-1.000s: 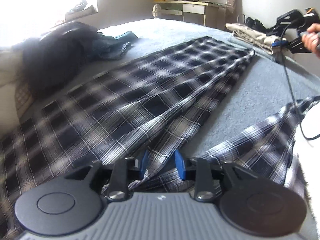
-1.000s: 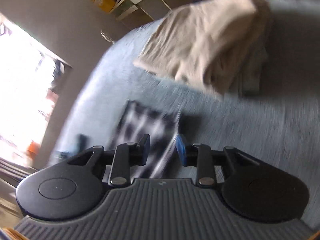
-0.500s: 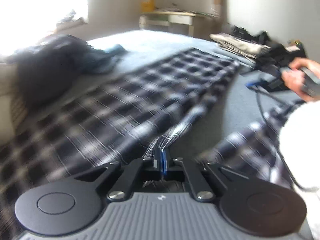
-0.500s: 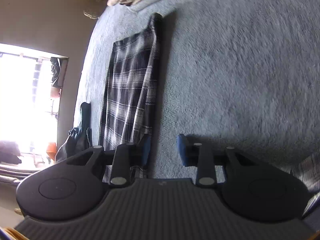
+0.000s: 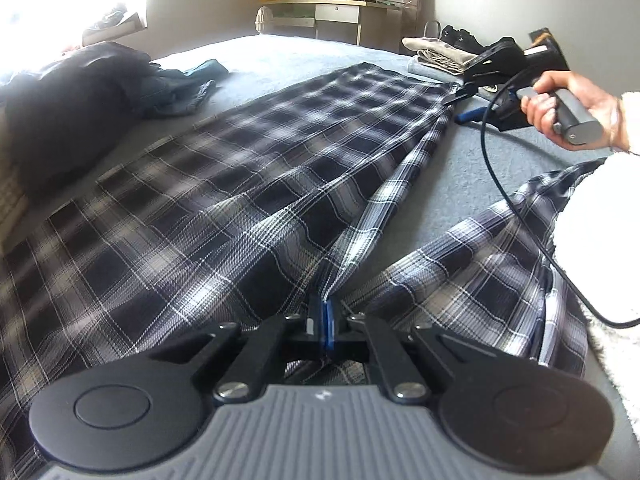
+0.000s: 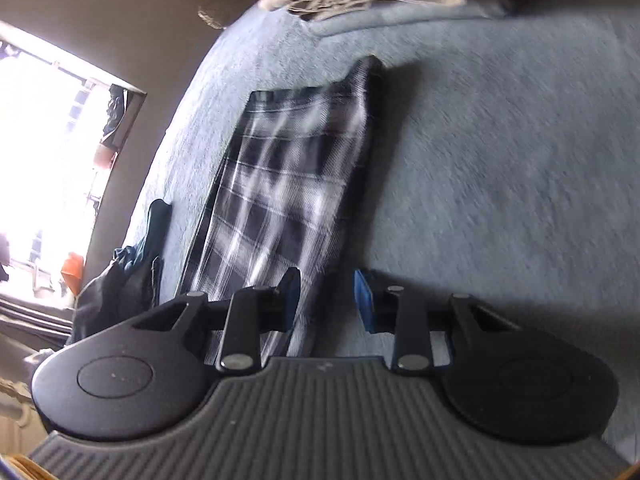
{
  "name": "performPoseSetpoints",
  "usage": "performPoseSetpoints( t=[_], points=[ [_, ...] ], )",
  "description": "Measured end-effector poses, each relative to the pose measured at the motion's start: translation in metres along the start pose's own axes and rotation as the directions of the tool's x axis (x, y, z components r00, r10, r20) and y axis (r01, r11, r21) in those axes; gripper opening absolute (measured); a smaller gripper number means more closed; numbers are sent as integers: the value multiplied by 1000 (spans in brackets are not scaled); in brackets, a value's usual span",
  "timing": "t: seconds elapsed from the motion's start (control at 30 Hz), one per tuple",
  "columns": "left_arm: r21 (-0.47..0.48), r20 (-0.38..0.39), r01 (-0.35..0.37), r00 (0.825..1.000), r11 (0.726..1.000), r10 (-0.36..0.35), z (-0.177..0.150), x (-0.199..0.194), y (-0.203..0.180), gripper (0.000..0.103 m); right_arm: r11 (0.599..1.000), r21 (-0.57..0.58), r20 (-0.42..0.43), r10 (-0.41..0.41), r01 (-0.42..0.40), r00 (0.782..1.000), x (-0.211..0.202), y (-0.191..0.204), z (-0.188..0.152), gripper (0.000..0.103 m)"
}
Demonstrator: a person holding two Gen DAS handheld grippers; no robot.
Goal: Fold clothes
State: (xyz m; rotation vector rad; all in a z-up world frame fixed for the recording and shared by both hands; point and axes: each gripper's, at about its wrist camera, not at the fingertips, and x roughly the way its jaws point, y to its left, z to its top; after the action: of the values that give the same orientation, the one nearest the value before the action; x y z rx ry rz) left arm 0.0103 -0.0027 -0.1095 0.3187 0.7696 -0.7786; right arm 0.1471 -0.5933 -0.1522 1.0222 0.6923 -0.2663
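Plaid trousers (image 5: 248,184) lie spread along the grey-blue bed (image 5: 460,184); one leg runs flat toward the far end, the other splays off to the right near a white fleecy sleeve (image 5: 600,216).

Left gripper (image 5: 323,326): fingers clenched on a pinch of the plaid cloth at the crotch, where the two legs meet. Fabric rises in a taut ridge from the pinch along the inner edge of the long leg.

Right gripper (image 6: 327,300): fingers released, wide apart, nothing between them. It hovers low by the far cuff of the long leg; the left blue pad overlaps the cloth edge in view, the right pad sits over bare bed. Contact cannot be told. From the left wrist view, a hand (image 5: 560,100) grips this tool's handle beside the cuff, a black cable (image 5: 516,208) trailing from it across the bed and over the other leg.

Surroundings: dark clothing heap (image 5: 72,100) on the bed's left side; folded beige garments (image 5: 436,56) stacked at the far right corner; a desk (image 5: 332,14) against the far wall; a bright window (image 6: 44,160) to the left.
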Motion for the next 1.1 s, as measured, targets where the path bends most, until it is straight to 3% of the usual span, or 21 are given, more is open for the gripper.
performPoseSetpoints(
  t=[0.03, 0.07, 0.2, 0.33, 0.43, 0.5, 0.6, 0.67, 0.73, 0.77, 0.83, 0.87, 0.97, 1.03, 1.1],
  points=[
    [-2, 0, 0, 1000, 1000, 0, 0, 0, 0, 2, 999, -27, 4, -17, 17, 1000, 3, 2, 1, 10],
    [-5, 1, 0, 1000, 1000, 0, 0, 0, 0, 2, 997, -61, 20, -42, 43, 999, 3, 5, 0, 0],
    [-24, -1, 11, 1000, 1000, -11, 1, 3, 4, 3, 987, -120, 63, -103, 110, 993, -2, 1, -3, 0],
    [-44, 0, 27, 1000, 999, -27, 2, 6, 8, 4, 989, -105, 85, -93, 101, 992, -7, -7, 2, 1],
    [-53, 8, 30, 1000, 998, -30, 2, 5, 8, 4, 988, -99, 177, -99, 118, 979, -23, -9, 5, 5],
    [-59, 14, 32, 999, 998, -31, 1, 4, 8, 4, 977, -188, 189, -65, 101, 980, -28, 4, 0, 5],
    [-71, 16, 37, 999, 997, -36, 0, 4, 9, 4, 929, -367, 155, 4, 54, 988, -29, 33, -12, 5],
    [-70, 16, 40, 999, 997, -39, 0, 4, 8, 4, 852, -524, 40, 22, 2, 999, -8, 62, -28, 5],
    [-64, 20, 43, 999, 997, -42, -1, 3, 7, 4, 750, -658, -77, 21, -67, 997, 12, 91, -44, 5],
    [-65, 22, 47, 999, 997, -46, -2, 3, 7, 4, 701, -708, -120, -1, -85, 993, 25, 102, -50, 5],
    [-74, 26, 58, 998, 996, -57, -5, 2, 7, 4, 653, -758, -121, -121, -13, 985, 63, 111, -54, 2],
    [-79, 27, 66, 998, 995, -64, -6, 2, 7, 4, 640, -769, -112, -163, 19, 980, 79, 115, -52, 0],
    [-82, 34, 86, 996, 993, -84, -10, 1, 5, 4, 715, -693, -36, -159, 90, 987, 103, 124, -19, 0],
    [-93, 43, 98, 995, 991, -95, -13, 1, 6, 4, 711, -684, 31, -198, 165, 980, 108, 136, -6, 1],
    [-107, 51, 111, 993, 988, -106, -15, 1, 8, 4, 689, -716, -20, -180, 111, 983, 101, 150, -11, 6]
  ],
)
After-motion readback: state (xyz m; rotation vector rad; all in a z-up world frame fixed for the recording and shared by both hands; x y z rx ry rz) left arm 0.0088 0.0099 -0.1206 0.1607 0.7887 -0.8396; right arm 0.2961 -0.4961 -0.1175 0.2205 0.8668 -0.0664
